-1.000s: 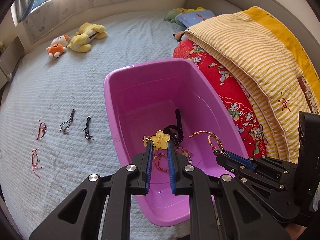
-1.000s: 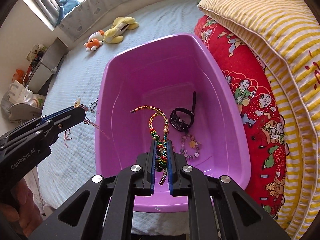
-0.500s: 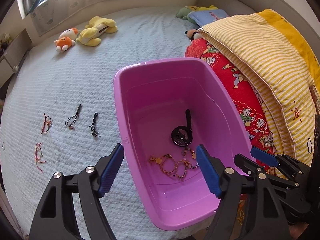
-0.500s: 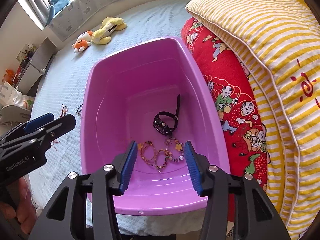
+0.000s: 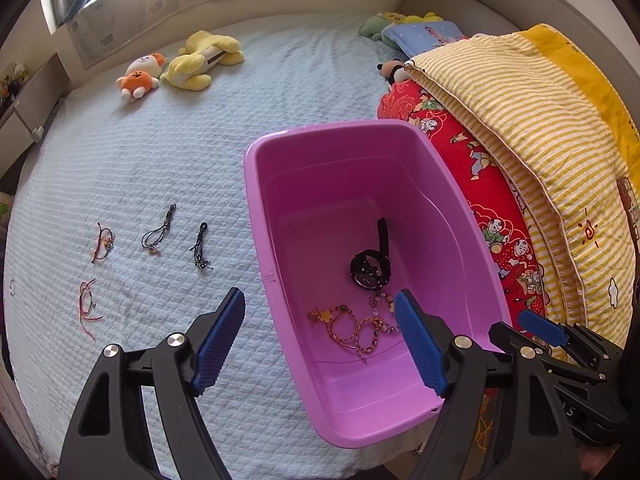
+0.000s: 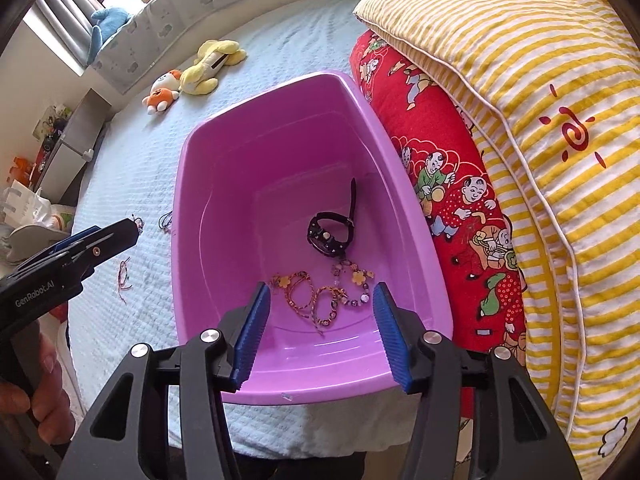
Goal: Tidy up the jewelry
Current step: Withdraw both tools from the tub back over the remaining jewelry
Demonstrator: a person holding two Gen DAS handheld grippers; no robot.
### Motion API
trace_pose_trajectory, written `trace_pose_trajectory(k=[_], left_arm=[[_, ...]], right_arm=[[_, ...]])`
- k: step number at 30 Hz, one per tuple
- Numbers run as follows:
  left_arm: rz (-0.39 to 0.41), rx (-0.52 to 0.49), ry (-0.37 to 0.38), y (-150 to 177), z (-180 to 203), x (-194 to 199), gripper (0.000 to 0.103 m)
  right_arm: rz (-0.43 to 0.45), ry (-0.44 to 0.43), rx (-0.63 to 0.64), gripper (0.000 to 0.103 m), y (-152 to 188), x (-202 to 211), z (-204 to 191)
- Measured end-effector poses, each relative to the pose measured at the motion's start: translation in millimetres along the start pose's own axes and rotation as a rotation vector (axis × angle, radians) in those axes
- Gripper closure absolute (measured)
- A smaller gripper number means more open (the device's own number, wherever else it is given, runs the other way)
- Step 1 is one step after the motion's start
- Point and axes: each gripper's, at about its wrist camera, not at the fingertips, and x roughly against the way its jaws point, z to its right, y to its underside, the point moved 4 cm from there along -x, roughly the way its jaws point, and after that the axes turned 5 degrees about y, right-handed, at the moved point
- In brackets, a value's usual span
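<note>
A purple tub (image 5: 256, 200) stands on the pale bedspread. On its floor lie a black watch (image 5: 370, 268) and a tangle of beaded and braided bracelets (image 5: 352, 328). My left gripper (image 5: 318, 298) hangs open over the tub's near left rim, nothing between its blue pads. In the right wrist view my right gripper (image 6: 322, 290) is above the tub (image 6: 180, 200); its jaws are opening, empty, with the bracelets (image 6: 316, 300) and watch (image 6: 330, 234) below. Two black cords (image 5: 158, 232) (image 5: 200, 246) and two red cords (image 5: 102, 242) (image 5: 86, 306) lie on the bed left of the tub.
Folded red and yellow-striped quilts (image 5: 500, 140) press against the tub's right side. Plush toys (image 5: 200, 62) lie at the far end of the bed. The bed's near edge runs just under the tub. A hand (image 6: 36, 404) holds the left gripper's handle.
Both grippers have gone from shut to open. The flower bracelet from the left and the braided one from the right now lie on the tub floor.
</note>
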Motion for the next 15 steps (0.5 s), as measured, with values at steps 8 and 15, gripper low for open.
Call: trace_pose_trajectory(k=[8, 15], left_arm=[[0.011, -0.023, -0.004, 7, -2, 15, 0.028], [0.02, -0.029, -0.014, 20, -9, 28, 0.028]], right_arm=[[0.009, -0.006, 0.014, 0.051, 8, 12, -7], [-0.002, -0.026, 0.044, 0.049, 21, 20, -16]])
